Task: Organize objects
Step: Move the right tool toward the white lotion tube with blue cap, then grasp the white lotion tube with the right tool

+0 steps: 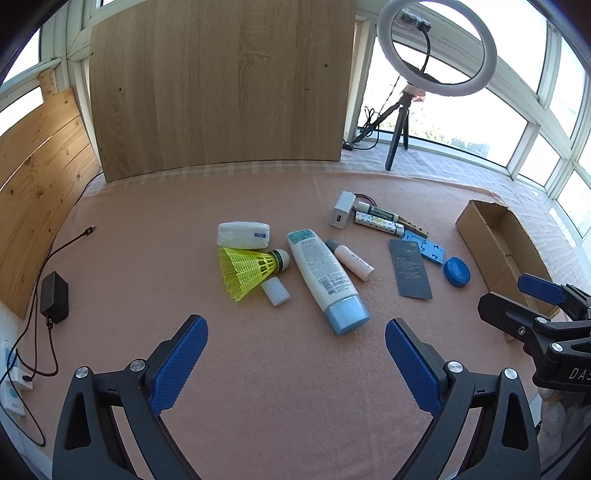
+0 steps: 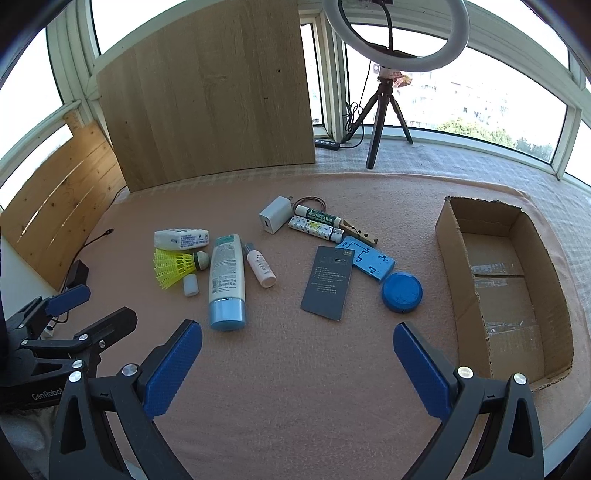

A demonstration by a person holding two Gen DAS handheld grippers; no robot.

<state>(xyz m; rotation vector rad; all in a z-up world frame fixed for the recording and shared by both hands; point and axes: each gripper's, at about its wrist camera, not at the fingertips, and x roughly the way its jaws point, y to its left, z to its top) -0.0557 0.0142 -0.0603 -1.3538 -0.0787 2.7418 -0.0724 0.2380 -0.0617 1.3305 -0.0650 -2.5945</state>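
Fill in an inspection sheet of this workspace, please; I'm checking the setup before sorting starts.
Surface: pink cloth, flat, no spills seen.
Job's things: cardboard box open and holding no items; lotion tube, yellow shuttlecock, small white bottle, white charger, lip balm, dark card, blue round case all lie loose on the cloth.
Clutter: tissue pack, blue flat holder.
Grippers: left hand-held gripper and right hand-held gripper open, holding nothing.
Cables: black adapter with a lead across the cloth's left edge.
Surroundings: ring light on a tripod, wooden board, windows.
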